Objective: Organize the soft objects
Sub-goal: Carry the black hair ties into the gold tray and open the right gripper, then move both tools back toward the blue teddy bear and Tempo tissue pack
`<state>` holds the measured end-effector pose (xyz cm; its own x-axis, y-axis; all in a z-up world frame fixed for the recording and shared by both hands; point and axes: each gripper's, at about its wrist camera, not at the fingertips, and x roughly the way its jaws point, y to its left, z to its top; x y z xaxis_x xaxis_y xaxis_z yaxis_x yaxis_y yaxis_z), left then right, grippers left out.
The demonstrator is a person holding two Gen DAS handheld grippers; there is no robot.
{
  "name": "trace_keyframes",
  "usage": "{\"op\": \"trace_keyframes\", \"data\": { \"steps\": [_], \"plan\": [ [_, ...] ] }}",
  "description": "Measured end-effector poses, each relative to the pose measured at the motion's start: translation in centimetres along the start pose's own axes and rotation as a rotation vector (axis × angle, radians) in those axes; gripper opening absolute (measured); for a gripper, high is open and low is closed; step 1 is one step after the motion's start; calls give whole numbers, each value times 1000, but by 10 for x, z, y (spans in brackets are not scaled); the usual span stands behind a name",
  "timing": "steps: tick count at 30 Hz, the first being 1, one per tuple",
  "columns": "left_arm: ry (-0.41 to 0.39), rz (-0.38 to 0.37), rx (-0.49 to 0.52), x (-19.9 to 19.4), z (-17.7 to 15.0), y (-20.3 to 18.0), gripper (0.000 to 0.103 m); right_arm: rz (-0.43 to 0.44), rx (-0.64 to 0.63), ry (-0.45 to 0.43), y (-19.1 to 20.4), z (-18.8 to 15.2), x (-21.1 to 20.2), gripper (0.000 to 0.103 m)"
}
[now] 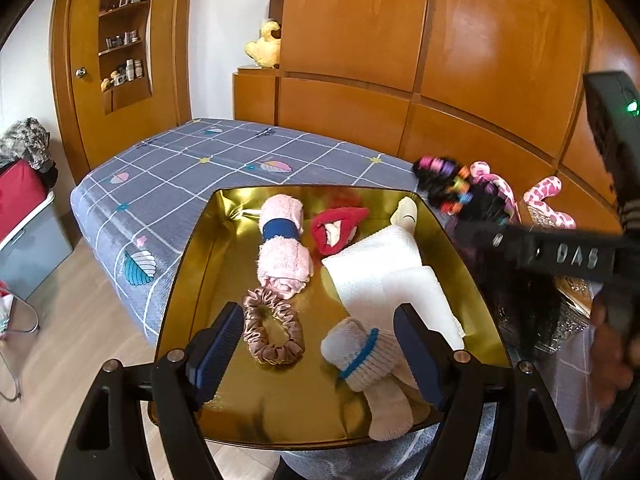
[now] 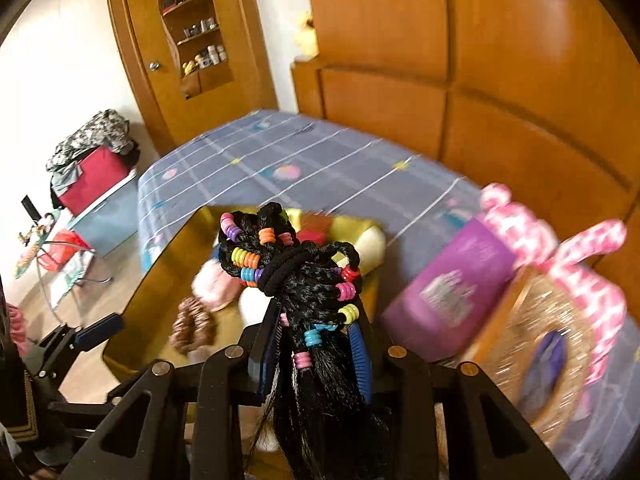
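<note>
A gold tray (image 1: 192, 280) on the bed holds a pink rolled towel (image 1: 282, 256), a brown scrunchie (image 1: 272, 330), a red fabric piece (image 1: 340, 226), white folded cloths (image 1: 384, 276) and a white sock roll with a blue band (image 1: 360, 350). My left gripper (image 1: 320, 344) is open, low over the tray's near end, with the scrunchie and sock roll between its fingers. My right gripper (image 2: 316, 344) is shut on a black braided hairpiece with coloured beads (image 2: 296, 264) and holds it above the tray (image 2: 160, 248). The hairpiece also shows in the left wrist view (image 1: 452, 184).
The bed has a grey checked sheet (image 1: 192, 168). A purple box (image 2: 452, 292), a pink-and-white plush (image 2: 560, 256) and a glittery round item (image 2: 548, 344) lie right of the tray. A wooden headboard wall (image 1: 440, 80) stands behind. A red case (image 1: 20, 196) stands at the left.
</note>
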<state>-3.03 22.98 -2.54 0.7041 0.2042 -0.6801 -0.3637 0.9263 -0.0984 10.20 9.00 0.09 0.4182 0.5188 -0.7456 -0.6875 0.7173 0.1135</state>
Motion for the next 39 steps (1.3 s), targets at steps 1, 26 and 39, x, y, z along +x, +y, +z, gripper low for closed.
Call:
{"op": "trace_keyframes", "data": {
  "steps": [1, 26, 39],
  "plan": [
    [0, 2, -4, 0, 0, 1, 78, 12, 9, 10, 4, -2, 4, 31],
    [-12, 71, -105, 6, 5, 33, 81, 139, 169, 81, 18, -32, 35, 46],
    [-18, -2, 35, -2, -3, -5, 81, -29, 99, -38, 4, -64, -29, 46]
  ]
}}
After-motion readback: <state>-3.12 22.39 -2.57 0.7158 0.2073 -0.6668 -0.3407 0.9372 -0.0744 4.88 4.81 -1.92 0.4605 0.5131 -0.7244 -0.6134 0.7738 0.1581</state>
